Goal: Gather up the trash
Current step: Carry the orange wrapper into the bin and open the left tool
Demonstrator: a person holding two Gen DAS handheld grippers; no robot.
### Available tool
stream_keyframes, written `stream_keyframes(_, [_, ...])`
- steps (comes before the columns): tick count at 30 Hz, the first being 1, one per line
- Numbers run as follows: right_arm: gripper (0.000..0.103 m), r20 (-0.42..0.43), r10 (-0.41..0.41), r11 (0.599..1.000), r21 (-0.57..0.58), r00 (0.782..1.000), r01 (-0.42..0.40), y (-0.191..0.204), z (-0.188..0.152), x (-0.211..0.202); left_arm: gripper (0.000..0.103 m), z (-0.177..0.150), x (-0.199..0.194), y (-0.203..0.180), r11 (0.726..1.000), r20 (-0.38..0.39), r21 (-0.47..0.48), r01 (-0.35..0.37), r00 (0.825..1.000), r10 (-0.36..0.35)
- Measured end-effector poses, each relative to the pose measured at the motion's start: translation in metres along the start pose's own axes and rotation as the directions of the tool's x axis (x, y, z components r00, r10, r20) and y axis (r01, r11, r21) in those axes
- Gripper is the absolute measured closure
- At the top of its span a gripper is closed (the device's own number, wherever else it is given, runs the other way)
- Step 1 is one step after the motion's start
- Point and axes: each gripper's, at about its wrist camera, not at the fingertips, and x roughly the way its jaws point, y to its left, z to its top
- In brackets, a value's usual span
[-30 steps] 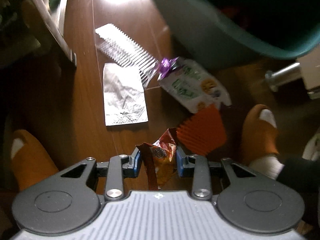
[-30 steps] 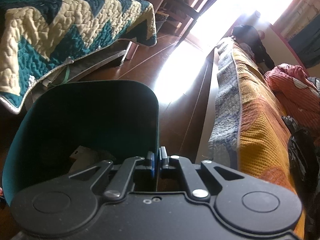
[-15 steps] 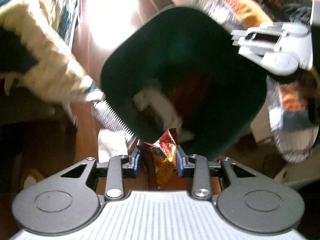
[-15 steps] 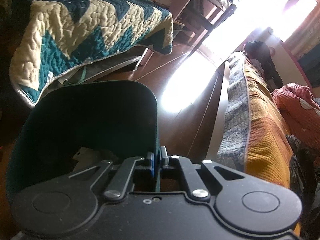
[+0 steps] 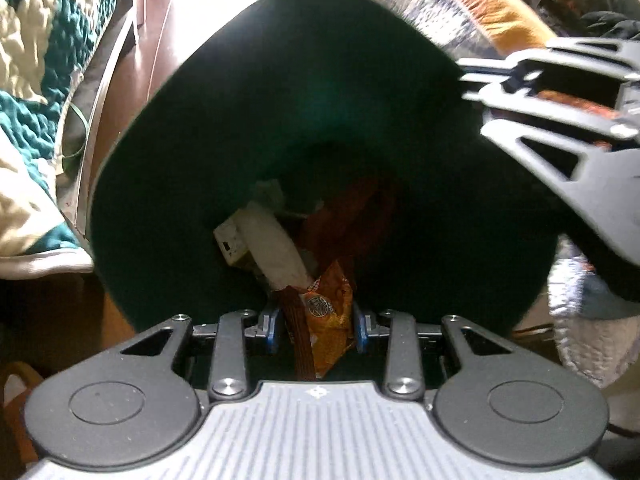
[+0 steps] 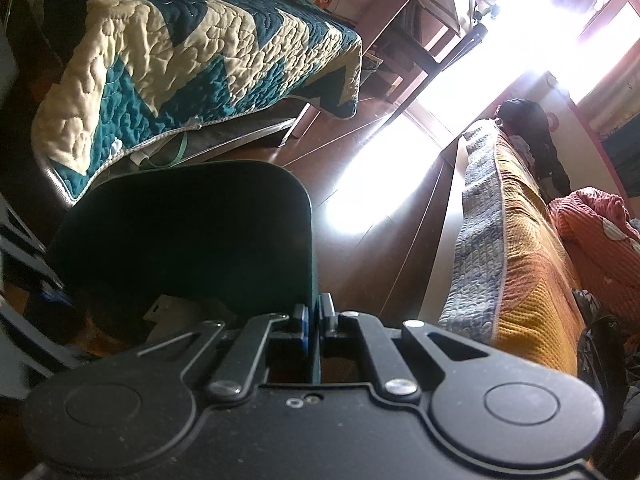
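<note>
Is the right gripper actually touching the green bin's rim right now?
Touching. In the right wrist view the right gripper has its jaws closed on the wall of the green bin, one pad on either side of the rim.

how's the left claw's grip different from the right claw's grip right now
The left claw pinches a crumpled orange snack wrapper, jaws partly apart; the right claw clamps the green bin's thin rim, jaws nearly together. The left claw hangs over the bin's mouth; the right grips its edge. Both are shut on something.
</note>
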Motion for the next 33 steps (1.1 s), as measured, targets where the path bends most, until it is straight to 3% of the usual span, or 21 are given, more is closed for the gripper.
stream_keyframes(12, [0.099,0.003,0.008,1.000,0.000,1.000,-0.008,0.001,0.001,-0.001,0.069,0.005,0.033,-0.008,1.000,-0.011,0.017,-0.018,1.000,0.018])
stream_keyframes(15, [0.099,0.003,0.008,1.000,0.002,1.000,-0.008,0.001,0.001,-0.001,0.057,0.007,0.036,-0.009,1.000,-0.009,0.015,-0.024,1.000,0.024])
stream_keyframes(17, [0.099,0.002,0.009,1.000,0.004,1.000,-0.009,0.000,0.001,-0.001,0.038,0.007,0.037,-0.009,0.999,0.001,0.013,-0.033,0.999,0.033])
stream_keyframes(19, [0.099,0.002,0.008,1.000,0.004,1.000,-0.008,0.000,0.000,-0.001,0.034,0.008,0.036,-0.008,0.999,0.013,0.008,-0.037,0.999,0.036])
stream_keyframes(24, [0.099,-0.001,0.006,1.000,0.015,1.000,-0.006,-0.004,-0.001,0.001,0.028,0.008,0.031,-0.004,1.000,0.011,0.008,-0.019,1.000,0.019])
stream_keyframes(33, [0.100,-0.021,-0.009,0.998,0.055,1.000,0.010,-0.018,-0.004,0.009,0.028,-0.003,0.001,-0.005,0.997,0.090,0.078,-0.025,0.996,0.018])
